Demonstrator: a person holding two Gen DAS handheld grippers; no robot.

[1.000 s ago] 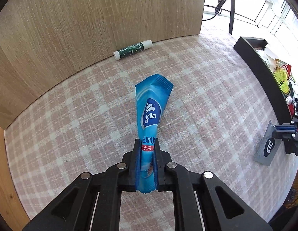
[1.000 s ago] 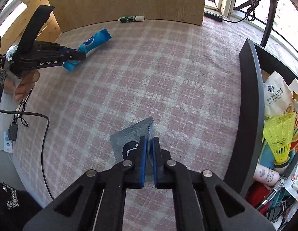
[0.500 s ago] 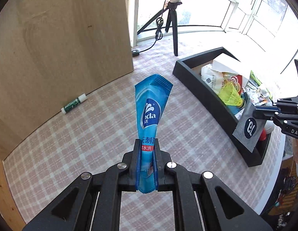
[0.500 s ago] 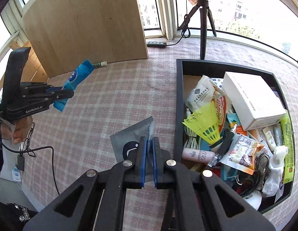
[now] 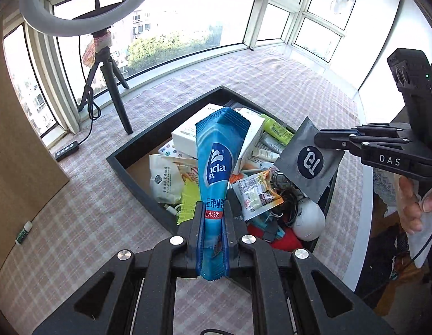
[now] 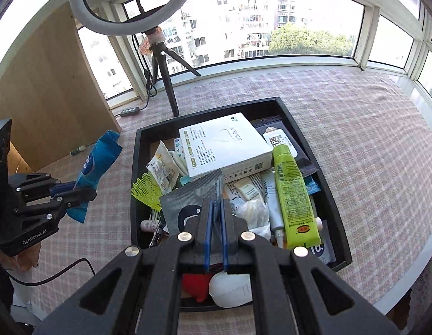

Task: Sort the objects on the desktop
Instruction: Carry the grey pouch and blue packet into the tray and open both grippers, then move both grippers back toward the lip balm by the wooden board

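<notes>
- The left gripper (image 5: 213,223) is shown with its jaws pinching the lower end of a blue packet (image 5: 218,167); most of the packet stands free beyond the jaws, over the near-left part of the black tray (image 5: 132,178).
- The right gripper (image 6: 215,223) is shown with its jaws pressed onto one edge of a grey sachet (image 6: 188,203), which hangs ahead of the jaws above the tray's contents.
- Risk: the tray is already heaped, so a released packet may be left perched on the white box (image 6: 224,145) or the yellow shuttlecock (image 6: 147,188) and slide over the rim.
- Risk: the two grippers are close together over the tray; a collision, or one item brushing the other, could be caused by simultaneous lowering.
- Risk: the thin sachet, gripped only by its edge, may slip or cling to a pad when let go.
- A green tube (image 5: 23,233) lies on the checked cloth (image 5: 84,223), well to the left of the left jaws, not yet sorted.
</notes>
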